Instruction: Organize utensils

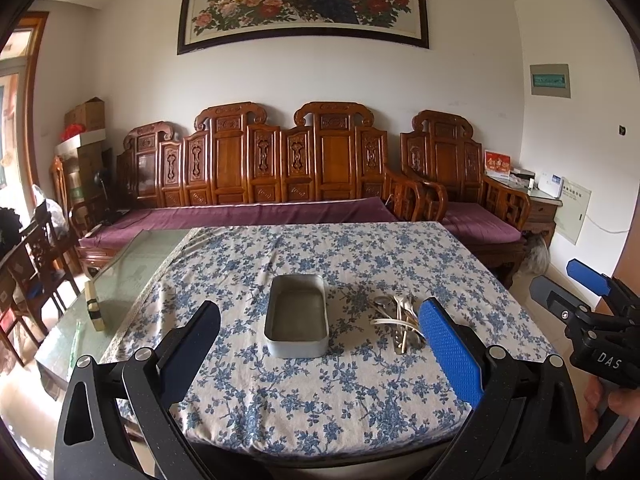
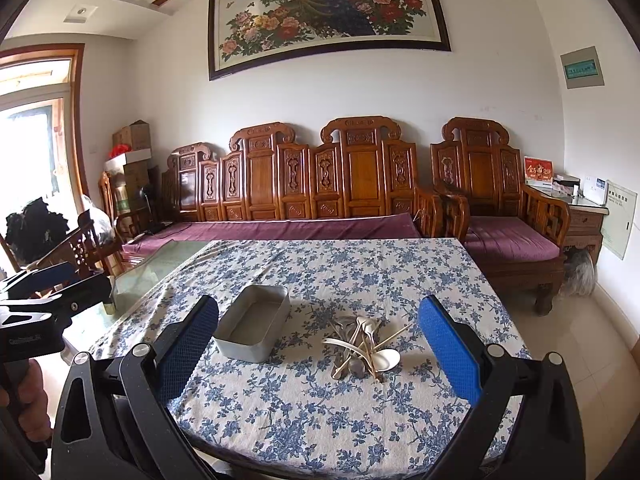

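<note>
Step in hand, as I read it: the start, nothing picked yet. The metal tin point(image 1: 296, 322) sits empty on the flowered tablecloth point(image 1: 320, 408), and the pile of utensils point(image 2: 362, 346) lies just beside it on its right, spoons and thin sticks crossed over one another. Your left gripper point(image 1: 320, 356) hangs above the near table edge with its jaws spread wide, holding nothing, the tin framed between them. Your right gripper point(image 2: 318, 350) is likewise spread and empty, with the pile between its fingers but well short of contact. Next move, in my judgement: bring the right gripper down on one piece lying on top of the heap, such as the white spoon point(image 2: 386, 359) at its near edge, and pinch a handle cleanly. The tangle may drag neighbours along, so lift slowly.
</note>
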{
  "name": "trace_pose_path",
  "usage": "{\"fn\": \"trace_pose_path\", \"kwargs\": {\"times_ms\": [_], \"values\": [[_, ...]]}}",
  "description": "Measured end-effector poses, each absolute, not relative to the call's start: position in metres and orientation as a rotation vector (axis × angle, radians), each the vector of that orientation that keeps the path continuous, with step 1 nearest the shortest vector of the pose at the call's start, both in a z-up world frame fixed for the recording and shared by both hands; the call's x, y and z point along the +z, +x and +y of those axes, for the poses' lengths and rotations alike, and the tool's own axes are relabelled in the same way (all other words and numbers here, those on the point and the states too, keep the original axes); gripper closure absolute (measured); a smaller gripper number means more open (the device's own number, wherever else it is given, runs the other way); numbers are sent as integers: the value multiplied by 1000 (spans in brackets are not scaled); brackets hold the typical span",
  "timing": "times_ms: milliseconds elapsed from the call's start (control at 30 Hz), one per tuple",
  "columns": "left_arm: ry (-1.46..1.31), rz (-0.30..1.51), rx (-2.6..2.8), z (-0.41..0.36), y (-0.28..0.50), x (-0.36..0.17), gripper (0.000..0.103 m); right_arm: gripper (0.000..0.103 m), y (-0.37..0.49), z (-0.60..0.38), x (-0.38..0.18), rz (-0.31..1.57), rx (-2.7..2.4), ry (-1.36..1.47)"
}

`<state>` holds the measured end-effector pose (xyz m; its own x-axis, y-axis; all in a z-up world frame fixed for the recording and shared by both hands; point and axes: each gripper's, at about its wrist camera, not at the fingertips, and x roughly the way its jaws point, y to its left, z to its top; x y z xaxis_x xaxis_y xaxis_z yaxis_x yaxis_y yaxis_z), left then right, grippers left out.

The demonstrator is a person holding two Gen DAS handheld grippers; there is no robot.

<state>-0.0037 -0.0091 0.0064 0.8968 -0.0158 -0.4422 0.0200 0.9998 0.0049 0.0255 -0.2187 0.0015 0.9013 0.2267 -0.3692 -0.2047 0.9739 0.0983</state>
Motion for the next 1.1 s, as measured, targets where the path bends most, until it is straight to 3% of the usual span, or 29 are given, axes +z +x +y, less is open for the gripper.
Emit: {"fn": "trace_pose_path", "kwargs": {"times_ms": [1100], "values": [[16, 455, -26, -13, -7, 4, 6, 2, 24, -220, 8, 386, 228, 59]]}}
